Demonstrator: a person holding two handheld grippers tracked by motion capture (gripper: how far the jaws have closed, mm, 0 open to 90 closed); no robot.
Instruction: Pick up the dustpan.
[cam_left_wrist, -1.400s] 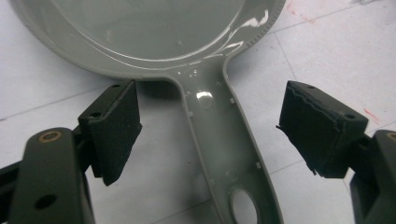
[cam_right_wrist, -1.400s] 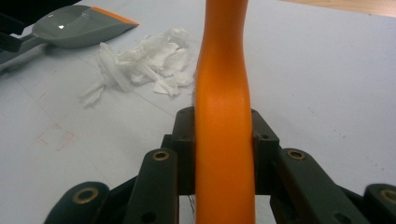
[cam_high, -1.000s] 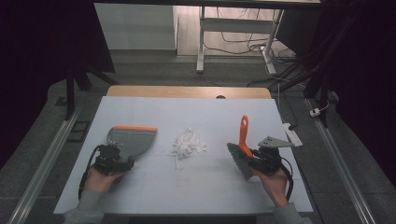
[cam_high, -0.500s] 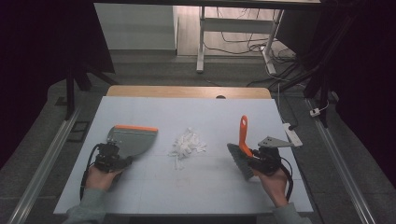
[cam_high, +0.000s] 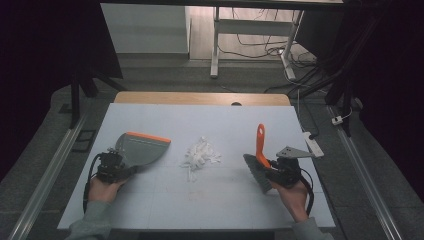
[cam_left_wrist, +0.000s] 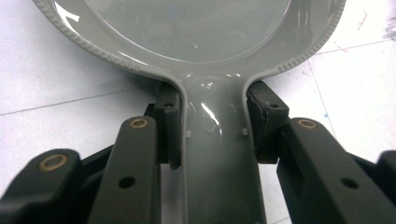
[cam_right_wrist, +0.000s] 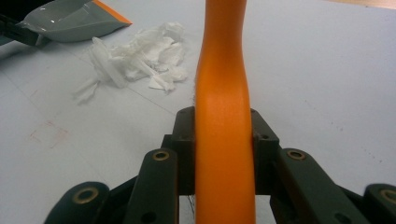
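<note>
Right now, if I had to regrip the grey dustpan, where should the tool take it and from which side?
Take the dustpan by its narrow grey handle, coming from the person's side, opposite the orange lip. The handle is straight and slim enough for the jaws, whereas the pan is too wide. The left tool is already clamped there, pads on both handle sides.

dim surroundings, lit tabletop, soft glare

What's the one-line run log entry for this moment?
left gripper: jaws just closed on dustpan handle | right gripper: shut on brush handle | paper scraps: piled between them on table, unswept
</note>
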